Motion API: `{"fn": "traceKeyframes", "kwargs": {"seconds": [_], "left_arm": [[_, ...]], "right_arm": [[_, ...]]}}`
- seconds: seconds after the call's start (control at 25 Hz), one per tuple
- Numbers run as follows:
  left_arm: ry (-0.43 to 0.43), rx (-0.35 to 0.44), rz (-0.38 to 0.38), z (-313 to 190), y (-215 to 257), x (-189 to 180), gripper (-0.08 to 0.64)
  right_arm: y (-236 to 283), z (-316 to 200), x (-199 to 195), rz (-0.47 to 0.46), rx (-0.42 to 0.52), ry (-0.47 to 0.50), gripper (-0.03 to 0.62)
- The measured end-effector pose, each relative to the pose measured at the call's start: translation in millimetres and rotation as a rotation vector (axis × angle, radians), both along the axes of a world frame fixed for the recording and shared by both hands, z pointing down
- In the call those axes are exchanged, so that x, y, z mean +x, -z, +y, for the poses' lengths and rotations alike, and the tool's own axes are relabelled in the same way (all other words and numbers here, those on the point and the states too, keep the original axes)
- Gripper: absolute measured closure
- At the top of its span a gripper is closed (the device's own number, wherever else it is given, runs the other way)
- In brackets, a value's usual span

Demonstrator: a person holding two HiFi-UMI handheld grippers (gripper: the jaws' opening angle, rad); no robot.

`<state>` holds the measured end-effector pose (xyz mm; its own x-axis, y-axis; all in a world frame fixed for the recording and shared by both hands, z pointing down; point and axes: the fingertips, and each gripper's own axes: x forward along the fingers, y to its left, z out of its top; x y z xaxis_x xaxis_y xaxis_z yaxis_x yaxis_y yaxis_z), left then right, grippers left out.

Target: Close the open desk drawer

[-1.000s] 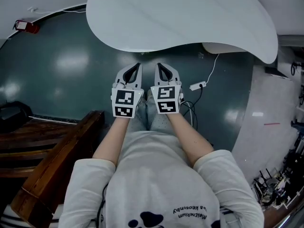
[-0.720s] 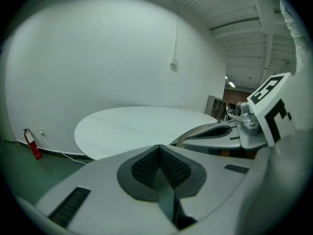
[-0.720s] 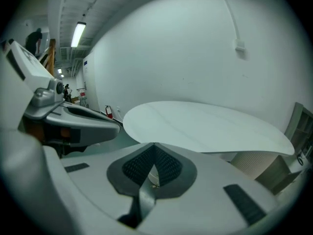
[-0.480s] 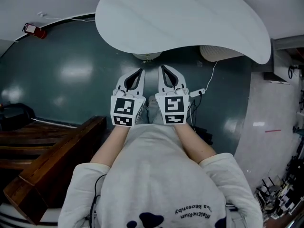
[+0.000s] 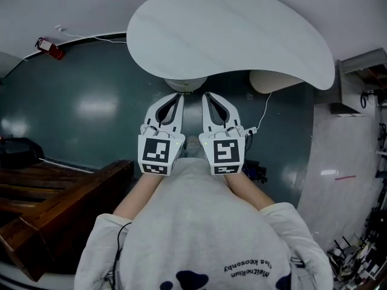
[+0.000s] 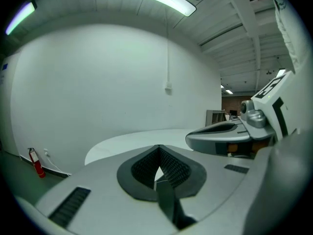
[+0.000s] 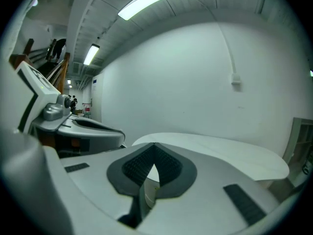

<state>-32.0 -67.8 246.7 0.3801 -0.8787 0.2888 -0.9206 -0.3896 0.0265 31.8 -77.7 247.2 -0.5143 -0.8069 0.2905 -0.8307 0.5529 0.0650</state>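
At the white table's (image 5: 230,35) 6 o'clock, the left gripper (image 5: 176,96) and right gripper (image 5: 207,95) hover side by side, jaws closed and empty; no drawer shows anywhere, so closing it seems unstarted.

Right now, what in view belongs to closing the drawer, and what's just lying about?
Job: left gripper, right gripper (both shut, empty), white desk top; no drawer visible.
Lying about: red fire extinguisher, power strip, wooden furniture.

The right gripper (image 7: 154,146) has its jaws tip to tip, empty; past the fingertips lies a white tabletop (image 7: 220,151), with the left gripper (image 7: 80,131) alongside.
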Motion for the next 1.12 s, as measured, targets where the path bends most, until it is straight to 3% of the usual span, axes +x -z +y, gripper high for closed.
{"fn": "traceKeyframes", "kwargs": {"seconds": [0.56,1.12], "left_arm": [[0.028,0.106,0.01,23,64,12,0.554],[0.027,0.086,0.028,32,61,42,0.554]], "right_arm": [[56,19,11,-0.026,0.1,0.07,0.577],[60,29,28,-0.046,0.096,0.132,0.577]]}}
